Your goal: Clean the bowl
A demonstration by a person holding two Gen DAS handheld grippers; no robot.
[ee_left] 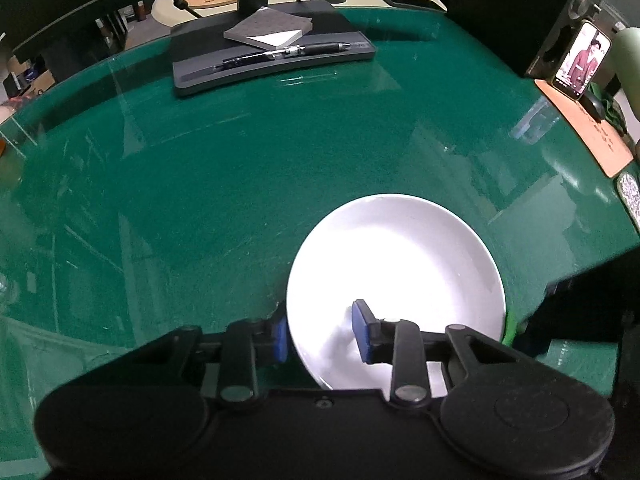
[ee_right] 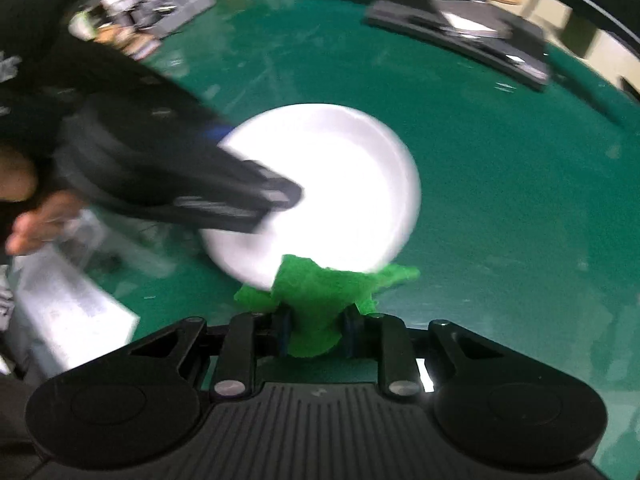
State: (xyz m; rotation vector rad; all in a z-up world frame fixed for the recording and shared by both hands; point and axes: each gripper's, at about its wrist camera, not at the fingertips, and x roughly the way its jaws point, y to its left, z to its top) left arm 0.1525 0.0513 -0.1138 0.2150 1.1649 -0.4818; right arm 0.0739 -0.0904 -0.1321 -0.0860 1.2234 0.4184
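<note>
The white bowl (ee_left: 394, 280) is sitting on the green desk (ee_left: 200, 200), lower right of centre in the left wrist view and at centre in the right wrist view (ee_right: 320, 188). The left claw (ee_left: 322, 334) is straddling the bowl's near-left rim: one blue pad (ee_left: 280, 338) is lying outside the wall, the other inside over the white basin, jaws narrowly parted; whether the pads are actually pressing on the rim I cannot tell. In the right wrist view that same claw is reaching in from the left of the frame, blurred, with a hand (ee_right: 36, 216) behind it. The right claw (ee_right: 316, 330) is pinching a bright green cloth (ee_right: 320, 296), jaws drawn close on the bunched fabric. The cloth is fanning forward and overlapping the bowl's near edge. At upper centre of the left wrist view, a monitor base (ee_left: 264, 56) is carrying a notepad (ee_left: 268, 30) and a pen (ee_left: 288, 53). A phone (ee_left: 582, 62) is standing lit at upper right.
</note>
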